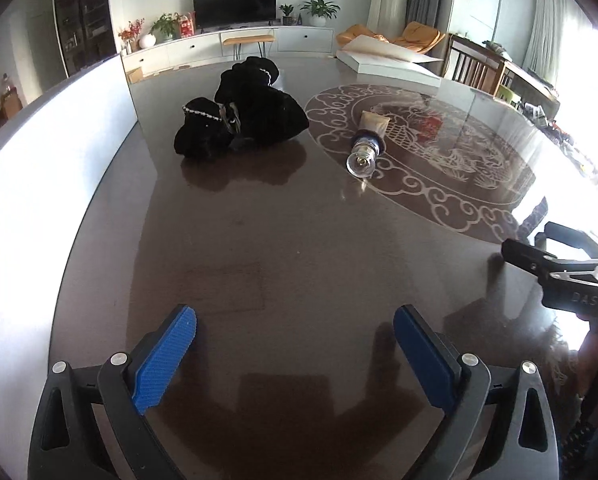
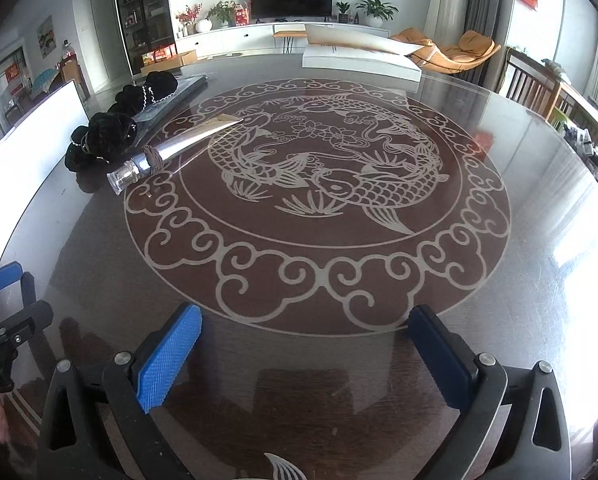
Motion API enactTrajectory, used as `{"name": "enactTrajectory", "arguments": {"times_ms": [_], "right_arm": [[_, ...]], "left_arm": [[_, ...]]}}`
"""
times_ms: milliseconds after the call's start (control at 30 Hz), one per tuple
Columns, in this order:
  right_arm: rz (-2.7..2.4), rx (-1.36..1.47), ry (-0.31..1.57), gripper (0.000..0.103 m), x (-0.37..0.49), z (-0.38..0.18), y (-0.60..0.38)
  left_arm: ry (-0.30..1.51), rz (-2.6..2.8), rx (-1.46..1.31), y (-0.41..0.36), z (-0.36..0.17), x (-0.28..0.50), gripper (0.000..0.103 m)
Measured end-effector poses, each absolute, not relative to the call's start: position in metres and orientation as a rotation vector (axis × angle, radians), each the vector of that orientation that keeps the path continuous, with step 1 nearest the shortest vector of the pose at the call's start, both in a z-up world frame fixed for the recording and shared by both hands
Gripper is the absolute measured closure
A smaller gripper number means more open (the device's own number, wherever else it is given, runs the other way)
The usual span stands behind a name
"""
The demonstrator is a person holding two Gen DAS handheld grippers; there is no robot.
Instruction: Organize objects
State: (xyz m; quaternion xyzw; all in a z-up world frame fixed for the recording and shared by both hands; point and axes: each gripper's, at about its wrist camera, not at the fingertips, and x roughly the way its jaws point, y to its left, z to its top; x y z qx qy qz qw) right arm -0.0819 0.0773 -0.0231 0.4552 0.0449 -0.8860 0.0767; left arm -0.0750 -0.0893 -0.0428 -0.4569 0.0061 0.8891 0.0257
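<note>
Black velvet scrunchies with pearl trim [image 1: 241,110] lie in a heap on the dark glossy table [image 1: 279,248], far ahead of my left gripper [image 1: 295,336], which is open and empty. A cosmetic tube with a clear cap [image 1: 366,145] lies on its side right of the heap, with a thin hair tie around its neck. In the right wrist view the scrunchies [image 2: 107,136] and the tube [image 2: 167,152] lie at the far left. My right gripper [image 2: 305,342] is open and empty over the table's near edge.
A white upright board [image 1: 47,184] stands along the table's left side. A flat white box [image 2: 359,60] lies at the far edge. A round fish inlay [image 2: 319,200] fills the table's middle. The other gripper's body [image 1: 571,276] shows at the right.
</note>
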Motion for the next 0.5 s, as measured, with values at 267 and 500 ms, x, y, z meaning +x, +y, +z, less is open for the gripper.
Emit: {"name": "enactTrajectory", "arguments": {"times_ms": [267, 500], "right_arm": [[-2.655, 1.364, 0.135, 0.0, -0.082, -0.023, 0.077], [-2.655, 1.364, 0.134, 0.0, -0.082, -0.023, 0.077]], "left_arm": [[0.053, 2.744, -1.425, -0.083, -0.043, -0.087, 0.0], [0.057, 2.741, -1.422, -0.084, -0.044, -0.097, 0.0]]}}
